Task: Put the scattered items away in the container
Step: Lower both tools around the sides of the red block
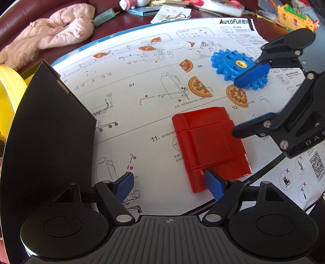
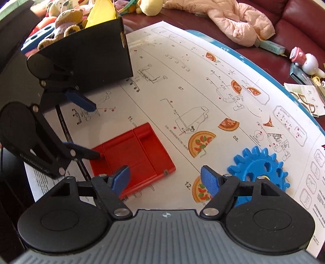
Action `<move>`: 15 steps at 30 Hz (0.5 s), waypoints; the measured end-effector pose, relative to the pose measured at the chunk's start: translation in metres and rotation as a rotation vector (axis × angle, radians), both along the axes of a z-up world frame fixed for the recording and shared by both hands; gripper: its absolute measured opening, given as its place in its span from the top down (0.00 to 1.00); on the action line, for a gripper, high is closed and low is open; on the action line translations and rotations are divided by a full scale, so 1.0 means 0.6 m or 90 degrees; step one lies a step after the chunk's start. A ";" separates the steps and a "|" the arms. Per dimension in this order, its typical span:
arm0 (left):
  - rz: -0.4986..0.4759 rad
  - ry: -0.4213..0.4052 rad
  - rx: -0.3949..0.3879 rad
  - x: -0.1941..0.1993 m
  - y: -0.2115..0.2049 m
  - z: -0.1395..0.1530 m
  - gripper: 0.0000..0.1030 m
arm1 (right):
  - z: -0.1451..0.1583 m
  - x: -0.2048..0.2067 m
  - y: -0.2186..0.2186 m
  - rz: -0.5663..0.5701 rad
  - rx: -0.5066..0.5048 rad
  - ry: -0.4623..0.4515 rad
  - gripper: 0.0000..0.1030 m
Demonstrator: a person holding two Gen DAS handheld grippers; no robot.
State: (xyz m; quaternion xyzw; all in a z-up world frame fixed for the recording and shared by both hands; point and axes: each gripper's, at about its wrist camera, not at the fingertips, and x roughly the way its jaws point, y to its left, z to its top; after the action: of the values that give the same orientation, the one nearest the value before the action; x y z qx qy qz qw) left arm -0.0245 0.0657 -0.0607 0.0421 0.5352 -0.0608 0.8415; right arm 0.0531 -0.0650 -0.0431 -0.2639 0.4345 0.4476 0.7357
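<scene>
A: Where's the red plastic piece (image 1: pixel 210 147)?

B: Flat on the instruction sheet (image 1: pixel 142 105), mid-scene, by the printed "11." and "12." It's ribbed, roughly rectangular. Left gripper (image 1: pixel 172 185) is right at its near edge; its right blue pad (image 1: pixel 213 185) overlaps the piece's near corner in the left wrist view, other pad over bare paper. Fingers spread wide, nothing between them.

A: And the right gripper?

B: Right gripper (image 2: pixel 165 181) is also wide open, holding nothing. Left pad (image 2: pixel 120 179) sits over the red piece's near edge, right pad (image 2: pixel 210 182) over a pizza sticker (image 2: pixel 200 193), just beside the blue gear (image 2: pixel 260 170). Can't tell if either pad actually touches anything.

A: Gear's where, exactly?

B: Flat on the sheet, right of the red piece, apart from it (yellow hub shows in the left wrist view). Pizza-slice stickers (image 1: pixel 200 87) lie between and beyond the two.

A: Container?

B: Black box (image 2: pixel 89 54), far left in the right wrist view, standing on the sheet's edge. Plush toys (image 2: pixel 65 22) and smth yellow sit behind its rim; can't tell whether they're inside it.

A: Surroundings?

B: Dark red table (image 1: pixel 121 22) w/ a pink padded jacket (image 1: pixel 52 36) at the far side, plus clutter: papers, a small pink-white figure (image 2: pixel 304 61), a yellow toy block set (image 1: pixel 294 17).
</scene>
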 end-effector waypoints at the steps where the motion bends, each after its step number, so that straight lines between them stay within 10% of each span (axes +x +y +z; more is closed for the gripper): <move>1: -0.003 -0.001 -0.003 -0.001 0.001 0.000 0.24 | -0.001 0.007 0.005 0.001 0.005 0.010 0.30; 15: -0.042 0.003 -0.027 -0.013 0.003 -0.015 0.33 | -0.041 0.043 0.043 0.067 0.002 0.179 0.24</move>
State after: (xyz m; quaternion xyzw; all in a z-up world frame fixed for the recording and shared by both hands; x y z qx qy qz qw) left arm -0.0322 0.0677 -0.0694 0.0415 0.5340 -0.0996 0.8385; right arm 0.0788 -0.0391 -0.0679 -0.2195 0.5182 0.5189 0.6435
